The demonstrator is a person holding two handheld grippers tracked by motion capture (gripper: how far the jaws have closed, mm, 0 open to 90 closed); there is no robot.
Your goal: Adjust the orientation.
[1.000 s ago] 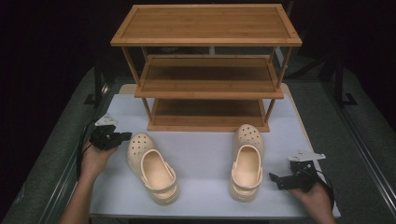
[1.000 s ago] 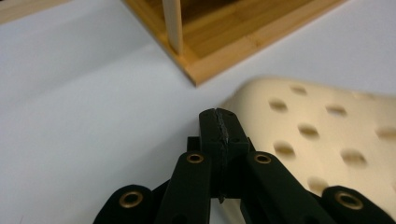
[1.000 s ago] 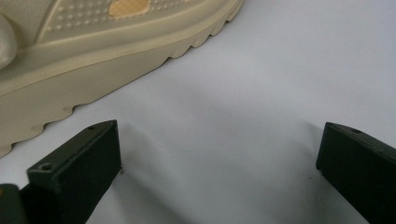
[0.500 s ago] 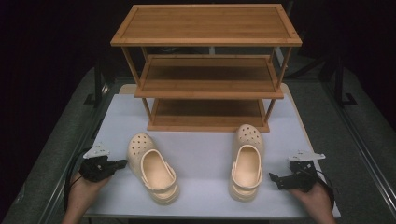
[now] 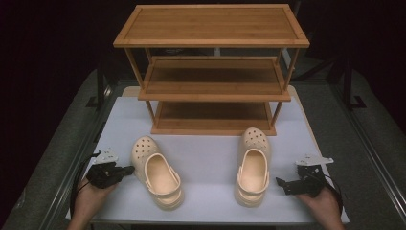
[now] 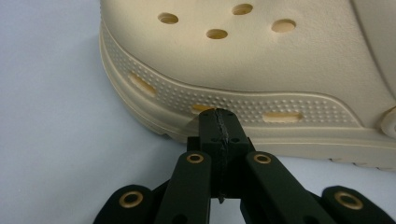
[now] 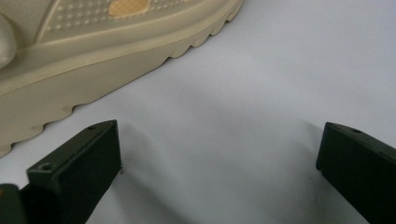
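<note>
The left clog (image 5: pixel 158 175) lay just ahead of the left tongs (image 5: pixel 128 169), whose jaws were pressed together with nothing between them, tips at or nearly at the clog's dotted sidewall (image 6: pixel 243 105). The right clog (image 5: pixel 252 165) lay just beside the right tongs (image 5: pixel 279 182), whose jaws stood spread over bare counter (image 7: pixel 243 116). To grip well, the left tongs would probably need to spread first, then pinch a wall or rim. Beyond both clogs stood the rack (image 5: pixel 213 72), its shelves bare.
</note>
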